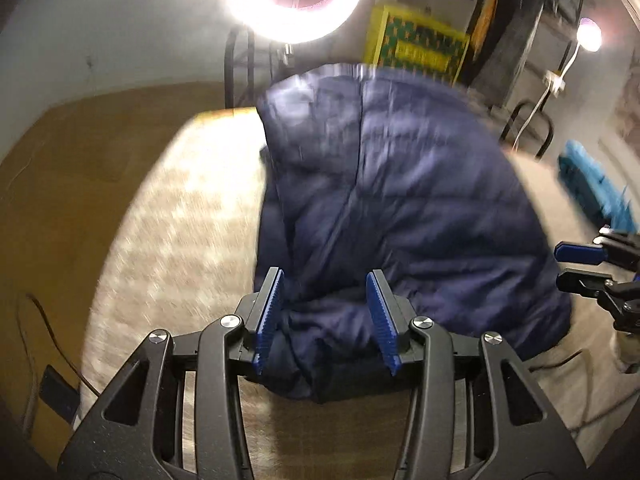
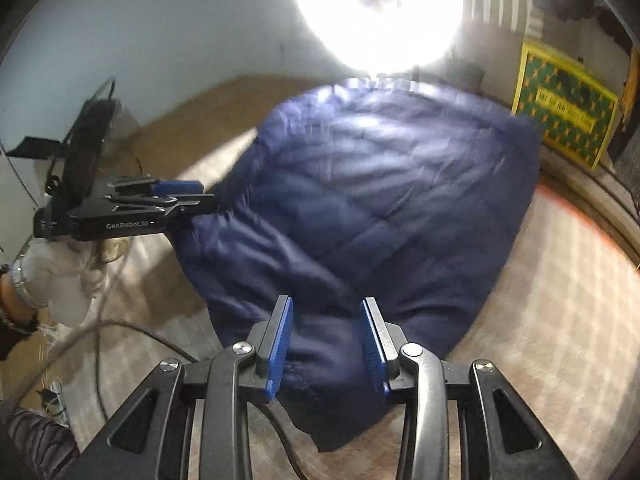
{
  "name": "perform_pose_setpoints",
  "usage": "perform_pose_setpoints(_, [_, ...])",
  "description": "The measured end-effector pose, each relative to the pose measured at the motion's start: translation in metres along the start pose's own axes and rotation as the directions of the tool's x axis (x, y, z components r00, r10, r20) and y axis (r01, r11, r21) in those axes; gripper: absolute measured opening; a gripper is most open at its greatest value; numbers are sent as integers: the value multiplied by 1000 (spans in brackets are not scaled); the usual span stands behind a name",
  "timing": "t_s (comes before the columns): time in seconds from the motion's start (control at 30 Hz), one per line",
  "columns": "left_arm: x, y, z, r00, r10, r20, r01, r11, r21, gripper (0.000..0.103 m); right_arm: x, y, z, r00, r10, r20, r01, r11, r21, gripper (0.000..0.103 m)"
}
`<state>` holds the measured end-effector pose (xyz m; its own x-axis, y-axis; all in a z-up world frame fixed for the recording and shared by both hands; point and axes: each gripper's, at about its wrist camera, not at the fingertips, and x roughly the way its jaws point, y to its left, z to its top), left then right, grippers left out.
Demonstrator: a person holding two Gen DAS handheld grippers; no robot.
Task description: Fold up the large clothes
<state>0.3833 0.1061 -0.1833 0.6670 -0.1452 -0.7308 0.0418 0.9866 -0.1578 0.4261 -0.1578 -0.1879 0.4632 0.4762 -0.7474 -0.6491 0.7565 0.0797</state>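
That puffy navy quilted jacket (image 2: 372,200) sprawled on the beige carpet (image 2: 560,320) looks light, squishy and slick. Left gripper (image 1: 326,316) seems released around bunched fabric; right gripper (image 2: 326,344) seems clamped on the hem. Grab seams.

A navy quilted jacket (image 2: 360,200) lies spread on a pale patterned table surface (image 2: 560,320). The right gripper (image 2: 326,344) straddles the jacket's near edge, fabric bunched between its blue pads (image 2: 280,352); contact with the pads appears likely, though blur prevents confirmation. The left gripper (image 2: 192,196) enters from the left, at the jacket's left edge, with a hand (image 2: 16,296) below it. A bright lamp (image 2: 376,12) glares above. A yellow-green box (image 2: 564,116) sits at the right.
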Motion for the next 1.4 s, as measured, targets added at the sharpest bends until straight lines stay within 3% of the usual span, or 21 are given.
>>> perform_pose_setpoints(0.13, [-14,-2,36,998,13,58,-14,1000,7,46,-30,-19,15,993,3,117,-4,1000,8,41])
perform_pose_setpoints(0.23, [-9,-12,61,996,27,86,-30,999,37,46,-38,-46,35,976,-74,203,67,997,40,41])
perform_pose_setpoints(0.3, [2,-26,72,995,23,95,-30,997,70,46,-36,-65,48,972,-93,216,79,994,71,41])
perform_pose_setpoints(0.43, [29,-38,82,996,26,90,-32,997,72,46,-5,-121,83,974,-110,199,82,986,145,40])
perform_pose_setpoints(0.57, [63,-30,84,990,111,85,-118,989,89,48,47,-163,110,979,-121,166,93,981,169,40])
perform_pose_setpoints(0.73, [96,-3,72,996,89,15,-89,995,40,50,101,-196,109,982,-165,94,144,969,198,35])
perform_pose_setpoints(0.97, [110,10,59,999,45,10,-45,999,-5,54,127,-204,99,987,-152,46,141,971,191,36])
perform_pose_setpoints(1.1, [95,28,73,998,-56,-18,55,997,-57,55,113,-200,103,984,-174,36,164,966,199,38])
perform_pose_setpoints(1.13, [88,36,78,997,-79,1,79,994,-80,57,104,-201,101,985,-166,45,152,963,223,46])
perform_pose_setpoints(1.23, [74,67,88,987,-151,46,156,973,-167,75,70,-204,89,981,-172,85,143,952,271,79])
perform_pose_setpoints(1.3, [80,93,94,959,-280,38,281,927,-250,81,52,-210,74,987,-129,98,92,945,314,84])
perform_pose_setpoints(1.33, [88,104,96,942,-336,13,325,899,-292,82,44,-216,63,993,-67,97,29,936,351,84])
perform_pose_setpoints(1.4, [105,115,97,919,-393,-27,359,863,-355,82,38,-225,47,996,-9,90,-28,918,397,84])
